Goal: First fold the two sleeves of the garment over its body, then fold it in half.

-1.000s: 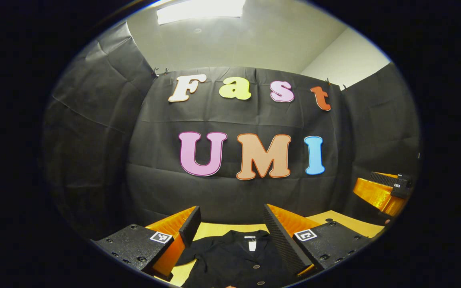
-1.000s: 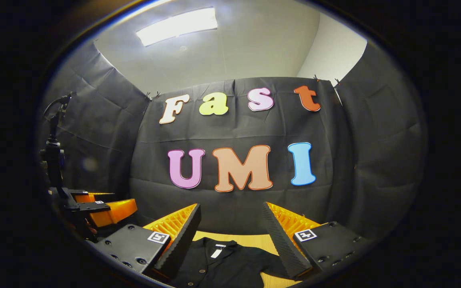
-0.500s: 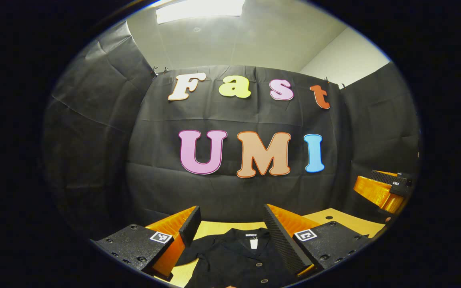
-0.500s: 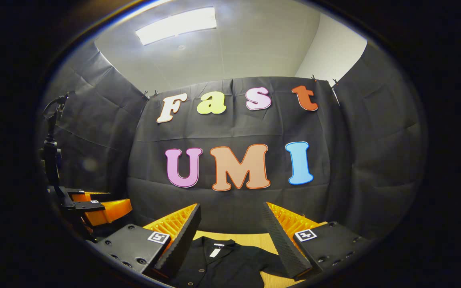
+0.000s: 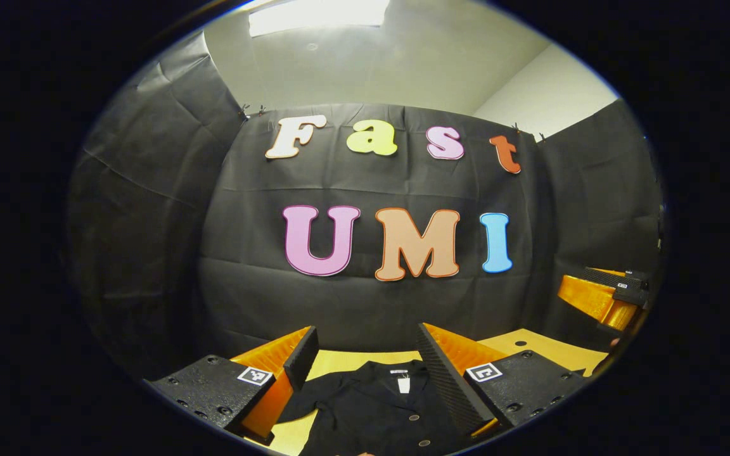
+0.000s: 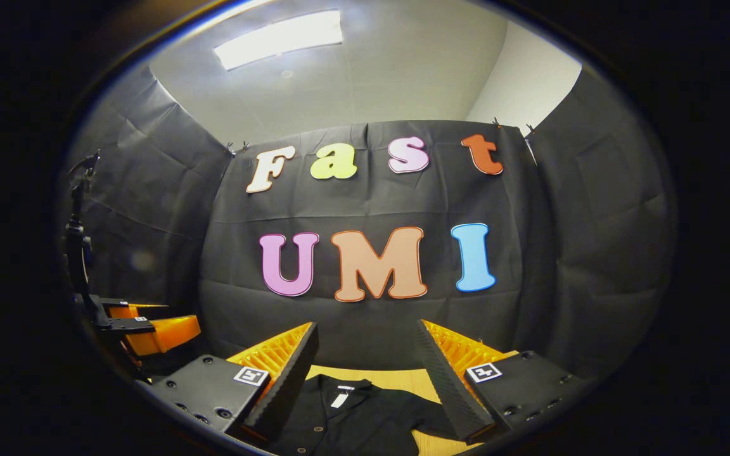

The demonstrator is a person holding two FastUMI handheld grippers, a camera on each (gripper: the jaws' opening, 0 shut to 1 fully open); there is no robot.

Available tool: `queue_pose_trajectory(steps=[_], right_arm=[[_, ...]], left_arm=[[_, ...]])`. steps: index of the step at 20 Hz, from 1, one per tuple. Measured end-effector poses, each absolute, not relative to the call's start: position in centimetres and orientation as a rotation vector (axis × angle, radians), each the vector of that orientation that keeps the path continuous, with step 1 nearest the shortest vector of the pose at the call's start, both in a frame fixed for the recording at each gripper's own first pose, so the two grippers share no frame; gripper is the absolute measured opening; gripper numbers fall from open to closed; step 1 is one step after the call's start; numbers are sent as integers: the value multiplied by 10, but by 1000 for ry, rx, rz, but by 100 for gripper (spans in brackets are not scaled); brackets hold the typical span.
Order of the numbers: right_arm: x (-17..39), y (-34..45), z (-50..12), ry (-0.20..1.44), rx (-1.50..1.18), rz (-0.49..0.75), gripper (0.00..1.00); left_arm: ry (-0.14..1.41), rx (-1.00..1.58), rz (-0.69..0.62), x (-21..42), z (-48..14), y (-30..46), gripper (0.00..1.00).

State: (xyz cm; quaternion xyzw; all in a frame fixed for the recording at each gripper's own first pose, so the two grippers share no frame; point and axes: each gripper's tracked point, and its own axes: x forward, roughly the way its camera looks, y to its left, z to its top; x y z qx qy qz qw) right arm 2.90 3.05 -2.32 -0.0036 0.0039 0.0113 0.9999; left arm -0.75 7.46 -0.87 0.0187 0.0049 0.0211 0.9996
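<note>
The black, buttoned, collared cloth garment point(image 5: 381, 411) lies flat on the yellow wooden table point(image 5: 346, 361), collar toward the booth wall, its long axis running away from both tools. The left gripper point(image 5: 365, 364) and right gripper point(image 6: 365, 364) hover above it, fingers spread and holding nothing. The garment's right sleeve point(image 6: 431, 415) spreads just below the right gripper's fingers (probably the nearer start), neither sleeve yet folded.
</note>
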Motion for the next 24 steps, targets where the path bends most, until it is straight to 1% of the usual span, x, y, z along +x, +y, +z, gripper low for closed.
queue_pose_trajectory(steps=[1, 3, 4, 5, 6, 9, 10, 12, 14, 15, 16, 19, 23, 24], right_arm=[[29, 32, -27, 12, 2, 11, 97], [29, 32, -32, 21, -5, -4, 96], [29, 28, -33, 25, -18, -11, 97], [28, 22, -33, 27, -35, -15, 97], [28, 13, -31, 26, -58, -19, 96], [31, -30, -31, 47, -145, -53, 98], [32, -46, -32, 56, -165, -68, 98], [31, -82, -38, 86, -180, -105, 98], [34, -108, -49, 120, -193, -115, 99], [34, -126, -58, 142, -209, -126, 98], [34, -142, -67, 170, -223, -134, 99], [34, -187, -103, 259, -239, -157, 98], [34, -235, -150, 372, -236, -167, 98], [33, -246, -164, 406, -227, -171, 100]], left_arm=[[19, 30, 35, -7, -12, 77, 99], [33, 20, 20, -7, -19, 81, 90], [42, 17, 16, -6, -21, 82, 95], [51, 11, 16, -5, -22, 83, 95], [47, 4, 18, -4, -21, 83, 99], [27, -2, 29, 4, -14, 79, 99], [21, -4, 24, 6, -14, 72, 95], [26, 2, 27, 12, -16, 66, 99], [35, -6, 33, 15, -18, 57, 99], [38, -8, 36, 16, -19, 52, 99], [40, -2, 38, 17, -19, 48, 99], [50, 24, 61, 22, -22, 41, 99], [73, 38, 87, 24, -29, 25, 99], [79, 44, 92, 25, -32, 19, 99]])
